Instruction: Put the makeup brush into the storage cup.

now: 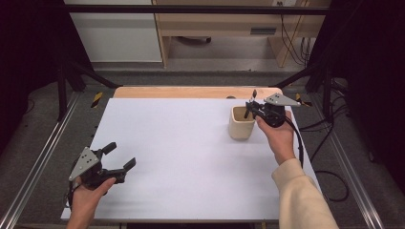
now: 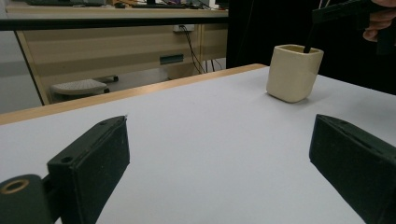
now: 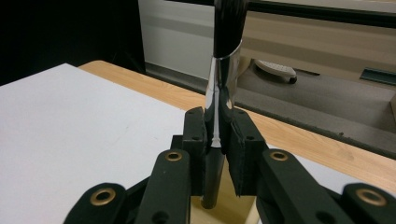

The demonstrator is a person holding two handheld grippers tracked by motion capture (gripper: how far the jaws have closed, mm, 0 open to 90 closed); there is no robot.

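Note:
A cream cup (image 1: 241, 123) stands at the table's far right, also seen as the cream cup (image 2: 293, 72) in the left gripper view. My right gripper (image 1: 251, 106) hovers over its rim, shut on a brush (image 3: 224, 56) with a black handle, silver ferrule and dark bristles pointing up. The brush's handle (image 1: 247, 112) dips into the cup. In the right gripper view the jaws clamp the ferrule just above the cup's opening (image 3: 224, 210). My left gripper (image 1: 120, 156) sits near the table's front left corner, open and with nothing between its fingers (image 2: 93, 163).
A white sheet (image 1: 181, 157) covers the table, with a wooden strip (image 1: 196, 92) along the far edge. Black frame posts (image 1: 62, 81) flank both sides. Cables (image 1: 329, 179) trail off the right edge. Beyond the table stands wooden furniture (image 1: 229, 24).

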